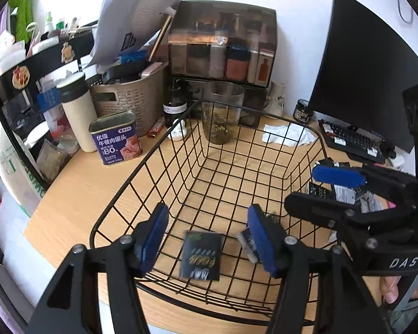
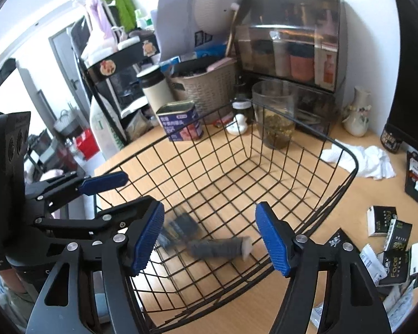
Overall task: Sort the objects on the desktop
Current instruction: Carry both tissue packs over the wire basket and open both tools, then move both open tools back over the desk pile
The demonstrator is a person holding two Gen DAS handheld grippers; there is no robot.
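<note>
Only the right wrist view shows the sachet pile (image 2: 395,261) beside the basket (image 2: 345,150).

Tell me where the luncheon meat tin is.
Left wrist view: the luncheon meat tin stands outside the wire basket's far-left corner, beside the cream flask.

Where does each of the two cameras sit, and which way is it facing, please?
Left wrist: on the left gripper, looking down into the wire basket; right gripper and fingertips show at right.
Right wrist: on the right gripper, same aim; left gripper at left.
Shared: basket, blue tin, glass cup.
</note>
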